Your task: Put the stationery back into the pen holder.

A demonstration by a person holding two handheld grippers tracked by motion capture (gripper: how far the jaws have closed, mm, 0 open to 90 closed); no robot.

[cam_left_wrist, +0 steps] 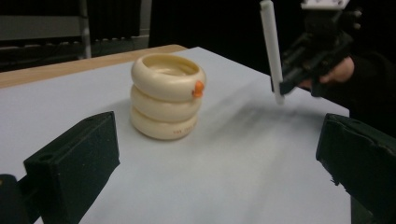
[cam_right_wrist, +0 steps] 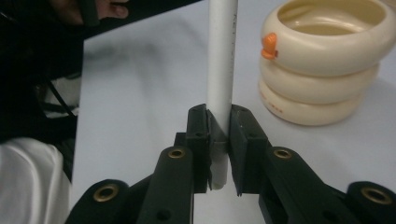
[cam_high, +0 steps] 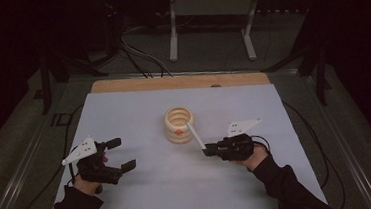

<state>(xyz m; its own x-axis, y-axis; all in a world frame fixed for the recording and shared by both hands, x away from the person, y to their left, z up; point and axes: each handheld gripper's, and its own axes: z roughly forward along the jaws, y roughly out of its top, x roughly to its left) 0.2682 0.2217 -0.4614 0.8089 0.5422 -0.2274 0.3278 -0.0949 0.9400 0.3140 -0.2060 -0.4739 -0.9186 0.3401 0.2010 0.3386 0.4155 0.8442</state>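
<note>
A stack of three cream rings [cam_high: 179,125] with a small orange tab [cam_high: 178,132] stands at the middle of the white table sheet [cam_high: 144,183]. My right gripper [cam_high: 208,151] is shut on a white rod [cam_high: 196,136] that slants up toward the stack; in the right gripper view the rod [cam_right_wrist: 221,60] rises between the pads, with the stack [cam_right_wrist: 322,56] to its right. The left gripper [cam_high: 122,154] hovers at the left, open, nothing between its jaws. In the left gripper view the stack [cam_left_wrist: 167,95] lies ahead and the rod [cam_left_wrist: 272,49] hangs at upper right.
A wooden strip [cam_high: 179,82] runs along the table's far edge. Behind it stands a white metal frame [cam_high: 212,22], with cables [cam_high: 140,60] on the floor. Dark stands flank the table left and right.
</note>
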